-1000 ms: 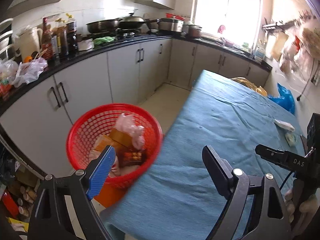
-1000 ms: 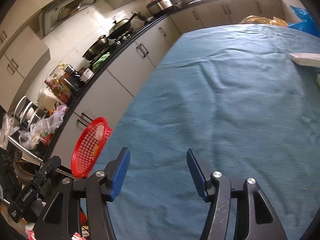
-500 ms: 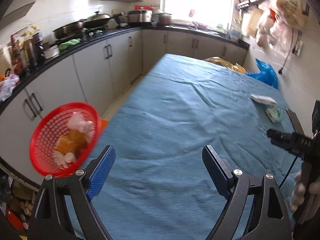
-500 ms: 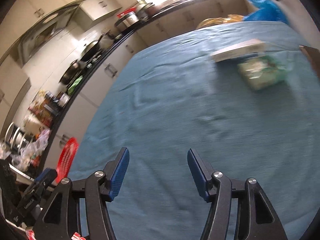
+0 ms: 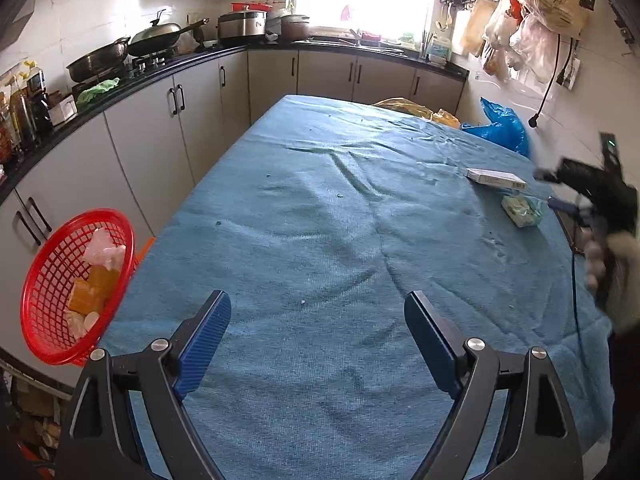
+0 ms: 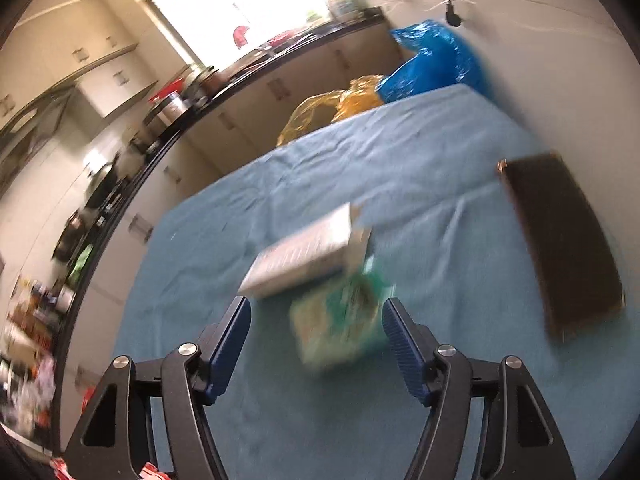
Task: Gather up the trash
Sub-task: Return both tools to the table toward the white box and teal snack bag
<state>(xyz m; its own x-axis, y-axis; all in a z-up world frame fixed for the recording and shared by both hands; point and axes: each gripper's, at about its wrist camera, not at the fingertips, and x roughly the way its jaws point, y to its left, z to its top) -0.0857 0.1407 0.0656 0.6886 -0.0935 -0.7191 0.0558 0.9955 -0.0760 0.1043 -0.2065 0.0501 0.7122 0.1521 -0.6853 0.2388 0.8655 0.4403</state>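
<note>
A green and white tissue pack [image 6: 340, 320] lies on the blue tablecloth [image 6: 400, 184], just ahead of my right gripper [image 6: 316, 320]. Its jaws are opening and its pads do not touch the pack. Behind the pack rests a flat white carton [image 6: 304, 252]. In the left wrist view the same pack [image 5: 520, 210] and carton [image 5: 496, 178] lie at the table's right side, close to the right gripper's body [image 5: 592, 188]. My left gripper [image 5: 318, 338] hovers open and empty over the cloth. A red basket [image 5: 52, 280] with trash hangs off the table's left edge.
A dark flat slab [image 6: 564, 248] lies right of the pack near the wall. A blue bag [image 6: 432, 60] and a yellow bag [image 6: 328, 108] sit past the table's far end. Cabinets and a worktop with pans [image 5: 160, 40] run along the left.
The right gripper swept right across the table to the tissue pack and carton, and its jaws widened. The left gripper swung right, away from the red basket, which slid to the left edge.
</note>
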